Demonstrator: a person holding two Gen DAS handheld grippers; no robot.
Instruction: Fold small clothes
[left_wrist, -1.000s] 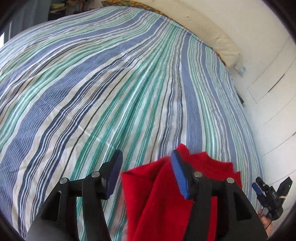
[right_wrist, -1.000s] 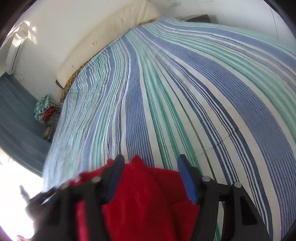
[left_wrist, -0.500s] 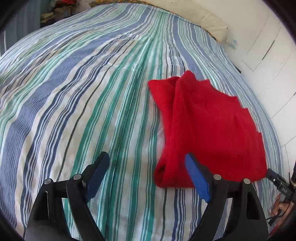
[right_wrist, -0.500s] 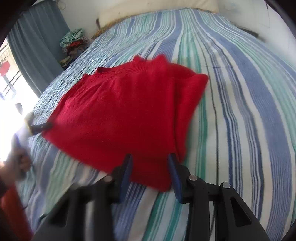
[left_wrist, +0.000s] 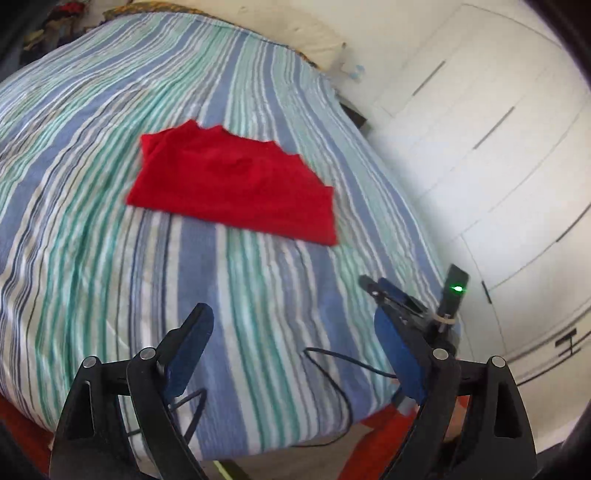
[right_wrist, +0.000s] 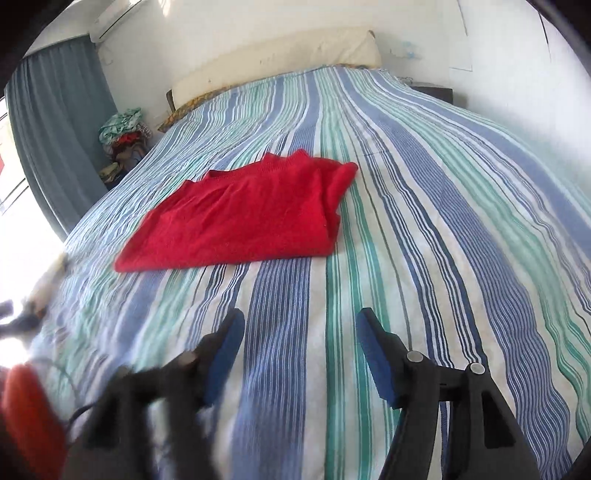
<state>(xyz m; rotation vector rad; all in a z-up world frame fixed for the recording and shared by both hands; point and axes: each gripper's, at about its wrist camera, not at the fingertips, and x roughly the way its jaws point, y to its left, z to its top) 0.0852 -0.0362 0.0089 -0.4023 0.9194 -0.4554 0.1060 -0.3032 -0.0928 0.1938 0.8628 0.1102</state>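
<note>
While no readable writing or brand shows on anything in either view, the striped bed (right_wrist: 424, 206) fills most of both pictures, its blue, green and white stripes running from the near edge toward the headboard (right_wrist: 280, 55) at the wall. White wardrobe doors (left_wrist: 480, 122) stand beside the bed in the left wrist view, and a grey curtain (right_wrist: 59, 122) hangs at the window side in the right wrist view, with a pile of clothes (right_wrist: 123, 136) next to it.

On the bed lies the red garment (right_wrist: 243, 218), folded flat into a rough rectangle. Its long axis goes across the stripes, from side to side of the bed. In the right wrist view the thick folded edge is at its right end and the thinner end points left, toward the curtain. The zigzag edge faces the headboard; the straight edge faces the near side. It rests in the middle part of the bed, well apart from both tools.

Both grippers are released and hold nothing. The left gripper (left_wrist: 291, 350) has just been opening wider, its jaws far apart over bare cover near the bed's edge. The right gripper (right_wrist: 299, 354) has also just been opening, with only stripes between its jaws. A thin black cable (left_wrist: 332, 373) lies on the cover near the left gripper.
</note>
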